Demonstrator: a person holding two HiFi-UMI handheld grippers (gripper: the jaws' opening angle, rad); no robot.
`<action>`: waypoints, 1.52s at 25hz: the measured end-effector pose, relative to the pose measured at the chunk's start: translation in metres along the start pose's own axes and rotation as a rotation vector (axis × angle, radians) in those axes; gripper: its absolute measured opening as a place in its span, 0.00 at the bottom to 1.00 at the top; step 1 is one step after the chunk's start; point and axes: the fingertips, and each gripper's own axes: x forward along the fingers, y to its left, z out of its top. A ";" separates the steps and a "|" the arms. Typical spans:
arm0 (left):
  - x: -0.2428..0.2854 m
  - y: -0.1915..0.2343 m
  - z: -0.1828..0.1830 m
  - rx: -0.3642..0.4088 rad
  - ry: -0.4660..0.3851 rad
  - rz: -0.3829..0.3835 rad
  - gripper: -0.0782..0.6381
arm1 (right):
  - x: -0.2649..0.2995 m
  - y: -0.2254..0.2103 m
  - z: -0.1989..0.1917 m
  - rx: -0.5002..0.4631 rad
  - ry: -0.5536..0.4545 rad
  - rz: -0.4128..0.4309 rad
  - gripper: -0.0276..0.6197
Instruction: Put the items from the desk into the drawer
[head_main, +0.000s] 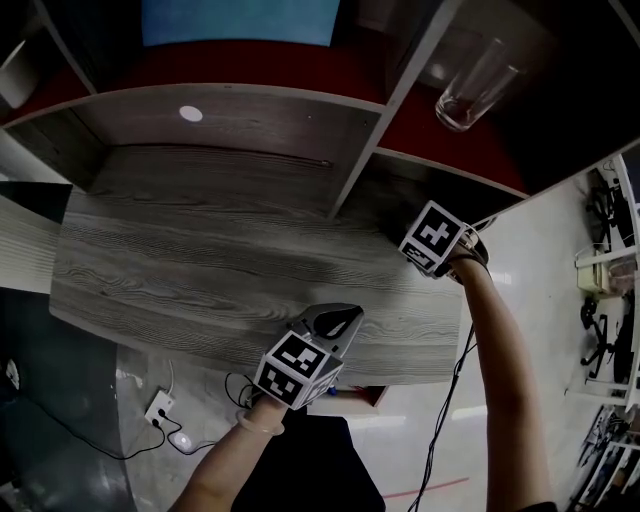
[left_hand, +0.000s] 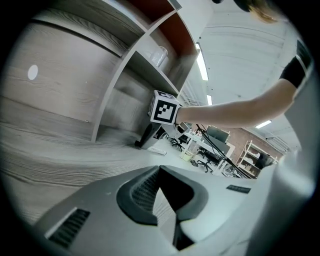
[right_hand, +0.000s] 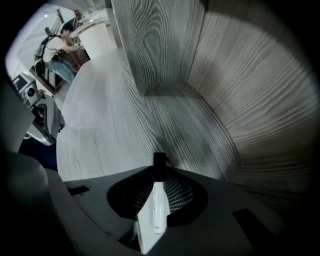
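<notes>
At the desk's back R corner, by the shelf upright, a white marker w/ black cap is clamped in the right gripper, which is pointed down at the wood. The left gripper is held over the front edge, jaws together, nothing btwn them.

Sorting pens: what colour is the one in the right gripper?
White pen, black cap; right gripper view.

Grey woodgrain desk; shelving with red backs; glossy white floor.
</notes>
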 end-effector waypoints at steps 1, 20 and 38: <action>-0.002 -0.002 -0.001 0.000 0.000 0.002 0.11 | -0.003 0.003 -0.001 0.016 -0.016 0.002 0.14; -0.045 -0.050 -0.023 0.030 0.011 0.038 0.11 | -0.060 0.119 -0.029 0.150 -0.347 0.017 0.14; -0.071 -0.127 -0.041 0.136 -0.006 0.038 0.11 | -0.134 0.213 -0.052 0.235 -0.614 0.025 0.14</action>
